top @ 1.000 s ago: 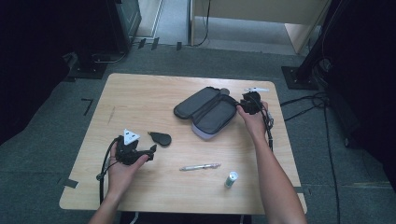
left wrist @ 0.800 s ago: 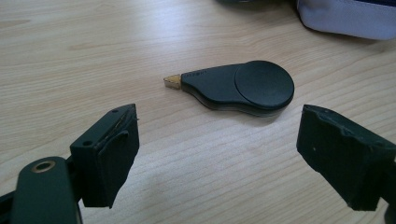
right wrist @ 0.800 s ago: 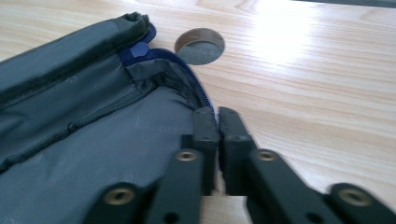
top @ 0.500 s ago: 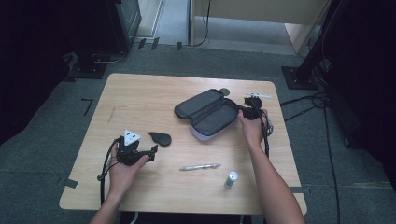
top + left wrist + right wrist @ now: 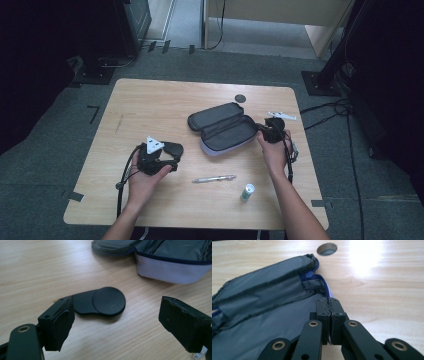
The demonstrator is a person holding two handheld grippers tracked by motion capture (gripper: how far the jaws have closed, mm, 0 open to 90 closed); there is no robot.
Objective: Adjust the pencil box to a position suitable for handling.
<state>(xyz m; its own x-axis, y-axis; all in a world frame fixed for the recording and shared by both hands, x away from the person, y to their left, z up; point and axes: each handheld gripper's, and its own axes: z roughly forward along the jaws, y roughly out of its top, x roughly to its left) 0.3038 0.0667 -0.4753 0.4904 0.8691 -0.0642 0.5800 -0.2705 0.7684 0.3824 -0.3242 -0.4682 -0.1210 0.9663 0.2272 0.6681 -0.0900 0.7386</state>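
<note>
— Where's the pencil case point(image 5: 224, 131) sitting?

— A bit right of the middle of the wooden table point(image 5: 150, 105), lying open, grey inside with a pale outer wall and a blue zip. Its long axis runs on a slant, from the far left down towards the near right edge, with the lid half folded back on the far side.

— And the right gripper point(image 5: 267, 131)?

— At the case's right-hand end. Its jaws have just been closing and now stand pressed together right on the zip line at the rim of the case point(image 5: 274, 305); in the right gripper view the pads meet with the zip edge caught between them.

— The left gripper point(image 5: 172, 155)?

— Near the left front part of the table, jaws spread wide and holding nothing. A flat black oval piece point(image 5: 100, 301) lies on the wood just ahead of them, touching neither pad.

— What else is on the table?

— A silver pen point(image 5: 214, 178) towards the near edge, lying roughly parallel to it, and a small green-and-white tube point(image 5: 247, 191) just right of it. A round cable hole point(image 5: 240, 98) is near the far edge.

— The room?

— Grey carpet point(image 5: 75, 215), dim, with dark stands and cables about the table.
</note>
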